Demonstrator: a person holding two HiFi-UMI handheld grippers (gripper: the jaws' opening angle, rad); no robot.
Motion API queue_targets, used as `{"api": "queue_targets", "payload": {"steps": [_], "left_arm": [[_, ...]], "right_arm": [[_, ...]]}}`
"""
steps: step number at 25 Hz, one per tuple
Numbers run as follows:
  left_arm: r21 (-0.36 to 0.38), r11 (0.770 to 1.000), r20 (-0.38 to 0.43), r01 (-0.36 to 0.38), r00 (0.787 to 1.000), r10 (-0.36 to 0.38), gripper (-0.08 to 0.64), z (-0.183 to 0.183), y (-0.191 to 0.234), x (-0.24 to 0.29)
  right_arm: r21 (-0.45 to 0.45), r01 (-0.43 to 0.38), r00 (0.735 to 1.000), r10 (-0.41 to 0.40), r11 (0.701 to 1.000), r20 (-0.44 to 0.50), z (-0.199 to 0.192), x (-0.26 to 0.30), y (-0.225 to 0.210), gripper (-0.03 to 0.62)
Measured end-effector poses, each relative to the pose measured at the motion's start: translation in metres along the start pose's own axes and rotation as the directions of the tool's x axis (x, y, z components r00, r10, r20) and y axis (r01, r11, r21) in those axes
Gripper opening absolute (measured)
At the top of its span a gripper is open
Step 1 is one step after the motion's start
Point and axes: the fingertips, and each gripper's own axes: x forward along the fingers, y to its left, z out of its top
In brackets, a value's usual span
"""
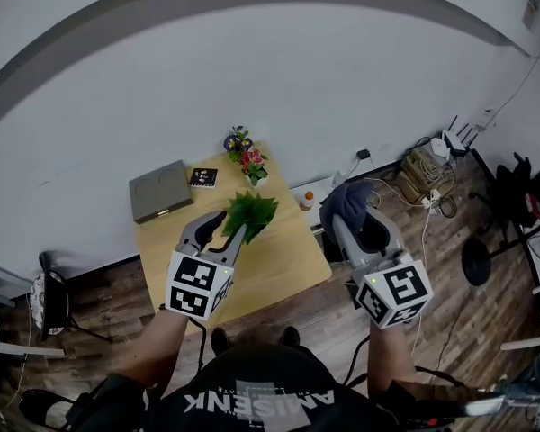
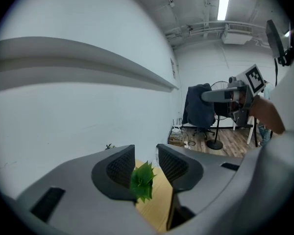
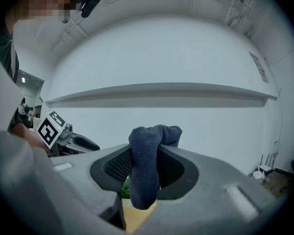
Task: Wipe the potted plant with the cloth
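L hand-held gripper (image 2: 146, 153): jaws wide apart, nothing clamped. Green leaves of the potted plant (image 2: 142, 180) show in the gap btwn them, pads not pressing on the leaves. R hand-held gripper (image 3: 146, 151): closed on the cloth (image 3: 146, 175), a dark blue bundle that sticks up above the jaws and hangs below them. In head view the R one sits beyond the right edge of the worktop (image 1: 279, 273). The L one is over the worktop, tips right at the plant's near-left side; contact or not, can't tell.

Worktop is light wood. On it, big to small:
- flat grey slab (image 1: 160, 190) w/ two round dents, far-left corner
- potted plant, bushy green, upright, approx mid-worktop
- small pot of purple and red flowers (image 1: 246, 156) at the far edge, behind the plant
- small dark square card (image 1: 203, 177) btwn slab and flowers

Small orange-capped bottle (image 1: 307, 200) stands just off the worktop's far-right corner.
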Motion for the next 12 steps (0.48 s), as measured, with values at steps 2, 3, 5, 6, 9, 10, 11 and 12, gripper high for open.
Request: {"api": "queue_targets", "payload": {"steps": [2,3,5,6,9,10,11,12], "left_arm": [[0.027,1.0,-0.039,0.008,0.999,-0.007,0.137,-0.009,-0.008,0.015],[0.039,0.999,-0.057,0.016,0.998,-0.014,0.137,-0.015,-0.013,0.022],[0.062,0.998,-0.103,0.032,0.994,-0.026,0.137,-0.029,-0.022,0.037],[0.078,0.996,-0.129,0.036,0.991,-0.025,0.137,-0.037,-0.025,0.044],[0.128,0.991,-0.204,0.04,0.979,-0.013,0.137,-0.061,-0.036,0.067],[0.136,0.99,-0.226,0.044,0.974,-0.012,0.137,-0.07,-0.039,0.075],[0.141,0.989,-0.249,0.049,0.968,-0.013,0.137,-0.078,-0.043,0.082],[0.147,0.988,-0.271,0.055,0.962,-0.013,0.137,-0.086,-0.046,0.089]], "right_arm": [[0.008,0.003,1.0,-0.003,1.0,-0.007,-0.005,-0.001,-0.008,0.132],[0.009,0.002,1.0,-0.002,1.0,-0.012,-0.007,-0.002,-0.011,0.132],[0.008,-0.003,1.0,0.003,1.0,-0.022,-0.013,-0.002,-0.016,0.132],[0.007,-0.006,1.0,0.006,1.0,-0.027,-0.016,-0.003,-0.019,0.132],[0.008,-0.013,0.999,0.013,1.0,-0.046,-0.026,-0.005,-0.027,0.132],[0.01,-0.015,0.999,0.016,1.0,-0.052,-0.03,-0.005,-0.03,0.132],[0.014,-0.019,0.998,0.019,1.0,-0.056,-0.034,-0.006,-0.032,0.132],[0.018,-0.022,0.998,0.023,1.0,-0.059,-0.037,-0.006,-0.035,0.132]]}}
